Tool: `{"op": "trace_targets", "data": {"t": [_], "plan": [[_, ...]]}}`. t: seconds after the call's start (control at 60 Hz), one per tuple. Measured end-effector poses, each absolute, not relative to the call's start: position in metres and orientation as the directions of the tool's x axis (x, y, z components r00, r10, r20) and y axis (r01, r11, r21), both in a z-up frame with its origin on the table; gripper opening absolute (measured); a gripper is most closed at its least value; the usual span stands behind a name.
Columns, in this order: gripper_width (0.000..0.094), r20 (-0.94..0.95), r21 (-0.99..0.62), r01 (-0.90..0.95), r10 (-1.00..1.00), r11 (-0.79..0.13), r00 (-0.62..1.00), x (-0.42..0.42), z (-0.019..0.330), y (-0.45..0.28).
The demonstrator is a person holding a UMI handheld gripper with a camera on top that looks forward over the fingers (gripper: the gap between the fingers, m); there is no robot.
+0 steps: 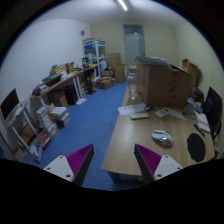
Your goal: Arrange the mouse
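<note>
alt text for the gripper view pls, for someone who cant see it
A handheld gripper with purple-padded fingers spread open and empty hovers at the near end of a light wooden desk, where a small grey computer mouse lies just ahead of the right finger. Beyond is an office room with blue carpet and stacked brown cardboard boxes.

A small, rounded, grey mouse (161, 138) is seen lying flat on the wooden surface (130, 135), near its front part. It is located just ahead of the right finger, slightly beyond the pad tip, and is not touched by either finger. A dark mat (196, 147) lies near it, on the side away from the fingers. Its cable cannot be made out.
</note>
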State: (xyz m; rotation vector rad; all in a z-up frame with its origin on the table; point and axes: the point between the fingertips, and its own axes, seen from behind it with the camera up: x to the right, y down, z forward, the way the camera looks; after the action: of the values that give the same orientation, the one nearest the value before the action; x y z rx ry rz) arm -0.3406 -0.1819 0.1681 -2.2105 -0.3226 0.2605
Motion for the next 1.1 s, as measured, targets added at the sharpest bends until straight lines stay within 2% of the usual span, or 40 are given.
{"op": "trace_targets", "data": {"t": [0.25,0.467,0.633,0.8,0.833,0.85,0.867,0.95,1.1], "plan": [[0.0853,-0.022,-0.785,0.077,0.151,-0.615,0.988,-0.238,0.138,-0.156],[0.0847,0.07,-0.782,0.127,0.117,-0.61,0.991,-0.138,0.089,-0.095],[0.0846,0.072,-0.749,0.185,0.199,-0.636,0.977,-0.118,0.025,-0.053],[0.0844,0.065,-0.747,0.23,0.276,-0.623,0.959,-0.115,-0.006,-0.018],[0.0868,0.069,-0.744,0.243,0.29,-0.622,0.954,-0.112,-0.014,-0.013],[0.0893,0.058,-0.75,0.24,0.3,-0.617,0.952,-0.116,-0.014,-0.012],[0.0837,0.042,-0.761,0.227,0.303,-0.608,0.952,-0.119,-0.013,-0.007],[0.0851,-0.016,-0.767,0.179,0.297,-0.616,0.955,-0.122,-0.016,0.005],[0.0851,-0.014,-0.795,0.152,0.269,-0.587,0.963,-0.122,-0.015,0.04]]}}
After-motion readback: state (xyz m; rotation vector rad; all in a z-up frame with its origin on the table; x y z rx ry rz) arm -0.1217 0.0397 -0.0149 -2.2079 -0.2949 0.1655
